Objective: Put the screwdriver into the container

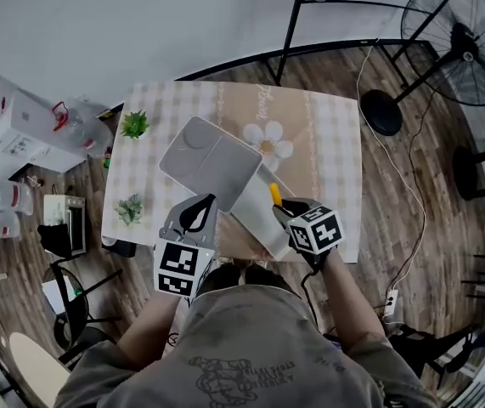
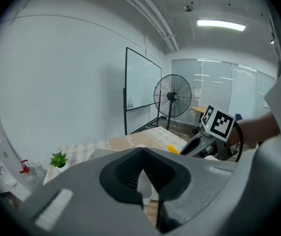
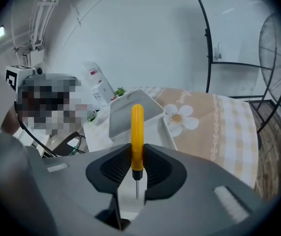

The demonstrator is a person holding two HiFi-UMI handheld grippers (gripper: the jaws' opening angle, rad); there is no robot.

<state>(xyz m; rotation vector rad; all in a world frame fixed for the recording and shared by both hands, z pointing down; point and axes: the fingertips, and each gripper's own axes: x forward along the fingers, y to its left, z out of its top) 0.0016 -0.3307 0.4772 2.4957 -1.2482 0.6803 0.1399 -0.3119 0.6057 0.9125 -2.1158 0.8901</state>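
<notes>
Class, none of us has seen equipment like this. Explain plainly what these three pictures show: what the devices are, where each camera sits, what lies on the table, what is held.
No robot here: a person holds a two-jaw gripper in each hand. One picture comes from a camera on the person's head, looking down; the other two from cameras riding on each gripper. The table carries a grey container and two small plants. The right gripper clamps a yellow screwdriver. On the left gripper the jaws look closed; whether they pinch anything is unclear.
</notes>
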